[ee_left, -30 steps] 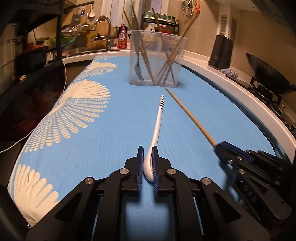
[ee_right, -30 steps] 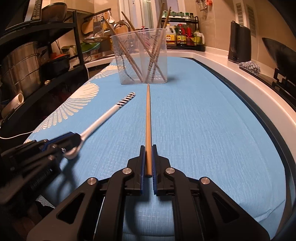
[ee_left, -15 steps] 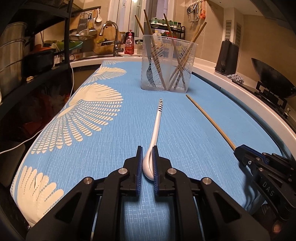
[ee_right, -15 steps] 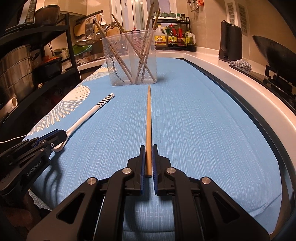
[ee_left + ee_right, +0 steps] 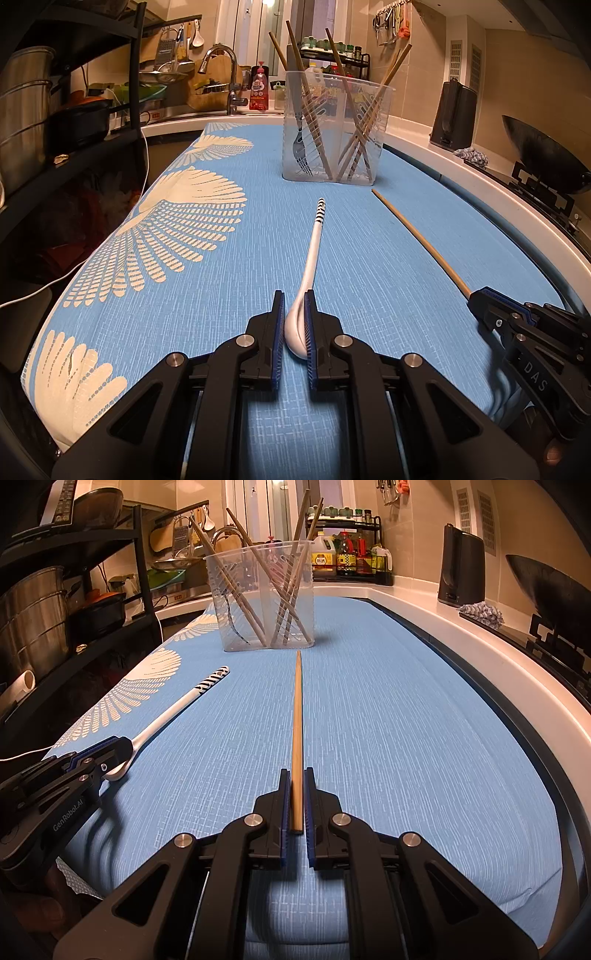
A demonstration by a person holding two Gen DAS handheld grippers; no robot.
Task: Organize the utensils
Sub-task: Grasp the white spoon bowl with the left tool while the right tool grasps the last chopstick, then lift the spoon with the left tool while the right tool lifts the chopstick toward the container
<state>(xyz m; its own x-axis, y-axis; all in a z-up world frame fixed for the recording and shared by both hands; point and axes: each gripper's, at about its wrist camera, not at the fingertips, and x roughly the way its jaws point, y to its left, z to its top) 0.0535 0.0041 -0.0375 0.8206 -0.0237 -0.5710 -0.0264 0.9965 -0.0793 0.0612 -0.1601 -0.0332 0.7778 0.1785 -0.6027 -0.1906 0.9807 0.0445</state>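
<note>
Both grippers are pulling back from the cup (image 5: 334, 125): left gripper (image 5: 295, 325) fingers clenching the spoon (image 5: 312, 251), right gripper (image 5: 296, 805) clenching the chopstick (image 5: 296, 731), both lying on the bench (image 5: 406, 738), awaiting lift.

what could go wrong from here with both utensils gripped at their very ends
The left tool pinches the white spoon by its rounded bowl, which may slip or pivot. The right tool holds the long chopstick at one end, so its tip may hit the clear container's rim or crossed chopsticks.
</note>
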